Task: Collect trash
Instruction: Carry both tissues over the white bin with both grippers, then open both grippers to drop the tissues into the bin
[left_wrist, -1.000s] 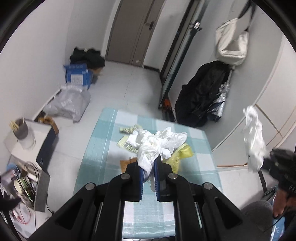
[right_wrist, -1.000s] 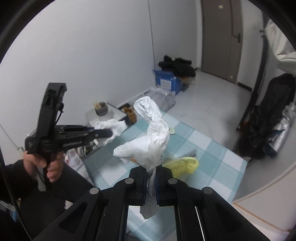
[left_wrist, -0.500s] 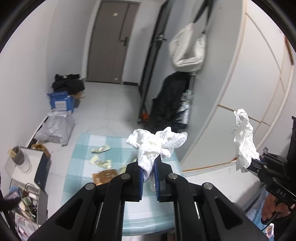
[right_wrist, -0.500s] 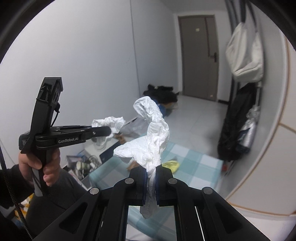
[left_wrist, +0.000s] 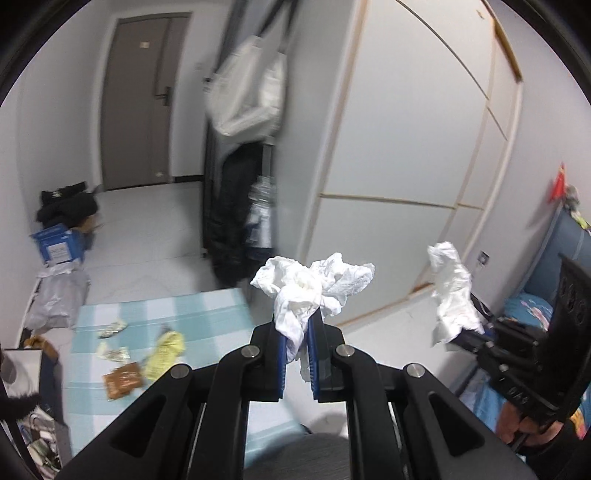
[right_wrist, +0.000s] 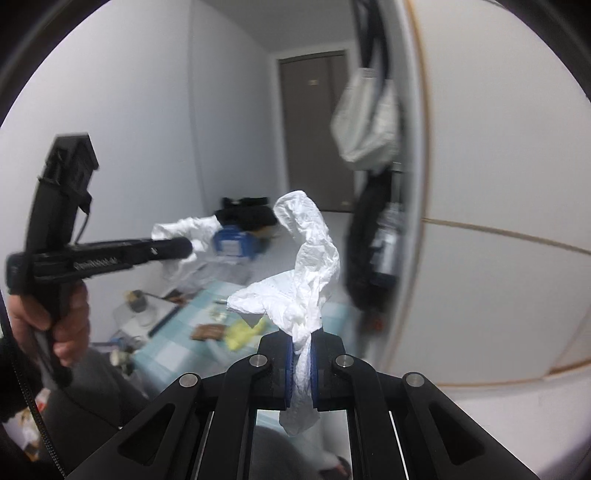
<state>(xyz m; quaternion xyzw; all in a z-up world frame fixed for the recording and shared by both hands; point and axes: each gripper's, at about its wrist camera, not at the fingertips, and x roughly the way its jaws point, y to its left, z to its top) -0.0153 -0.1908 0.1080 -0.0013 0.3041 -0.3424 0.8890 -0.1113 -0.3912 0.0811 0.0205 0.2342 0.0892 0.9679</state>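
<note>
Two crumpled white tissues (left_wrist: 314, 288) (right_wrist: 306, 280), each pinched upright in jaws.

Both tissues (left_wrist: 314, 284) (right_wrist: 303, 273) are thin white paper, crumpled and matt. The fingers (left_wrist: 280, 347) are matt black plastic with blue pads and bright metal pins. The counter (left_wrist: 155, 310) wears a soft checked cloth. The door (left_wrist: 136, 99) is smooth and matt; the floor (left_wrist: 147, 221) is pale and slightly glossy.
</note>
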